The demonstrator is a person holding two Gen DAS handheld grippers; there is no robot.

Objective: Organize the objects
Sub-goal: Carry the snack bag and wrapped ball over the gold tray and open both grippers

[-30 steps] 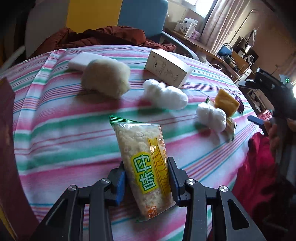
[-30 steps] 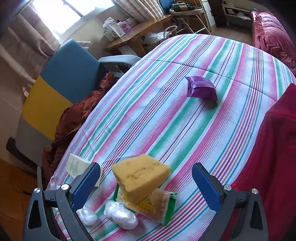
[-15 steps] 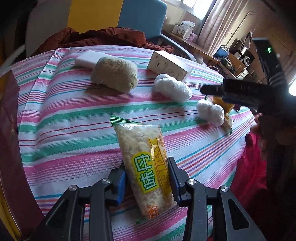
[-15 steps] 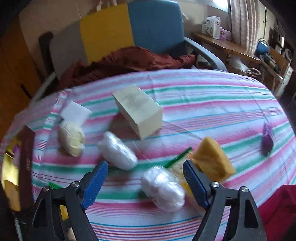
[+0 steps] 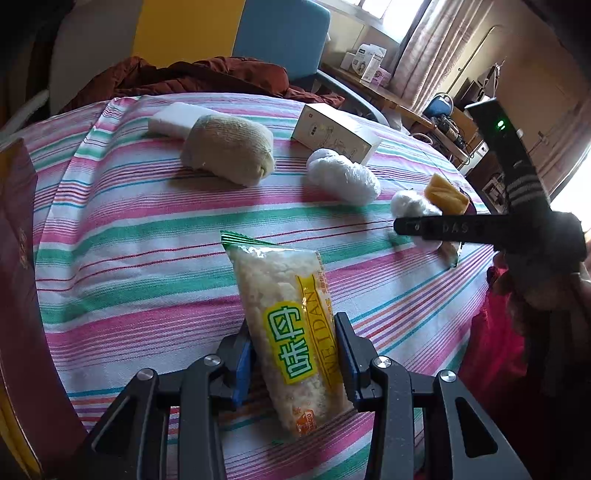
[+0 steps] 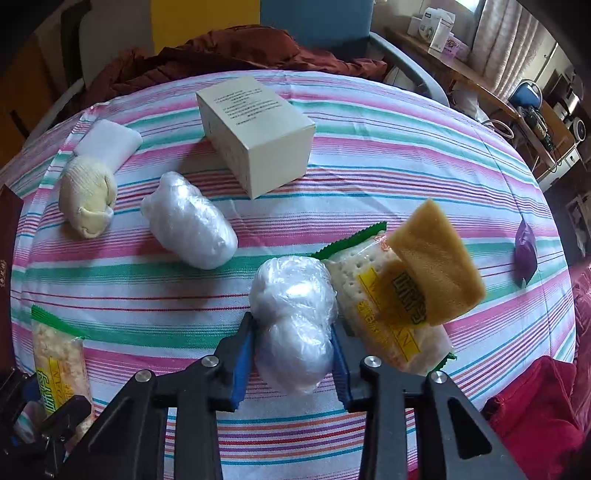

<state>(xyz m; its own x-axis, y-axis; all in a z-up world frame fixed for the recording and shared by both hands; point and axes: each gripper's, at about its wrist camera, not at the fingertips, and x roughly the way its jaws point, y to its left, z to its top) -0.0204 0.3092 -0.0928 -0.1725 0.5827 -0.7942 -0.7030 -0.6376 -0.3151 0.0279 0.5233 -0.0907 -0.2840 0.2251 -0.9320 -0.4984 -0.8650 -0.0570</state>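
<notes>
Right wrist: striped tablecloth (image 6: 388, 155), chair (image 6: 314, 22) behind; right tongs (image 6: 293, 345) closing around plastic bundle (image 6: 295, 314).

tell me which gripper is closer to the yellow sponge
Right. The right gripper is closing on a white plastic-wrapped bundle just beside the yellow sponge. The left gripper holds a snack packet far across the striped cloth.

Matt striped cloth table cover (image 6: 369, 155), glossy crinkled plastic wrap bundle (image 6: 295, 317), porous yellow sponge (image 6: 436, 266), smooth cardboard box (image 6: 258, 129).
</notes>
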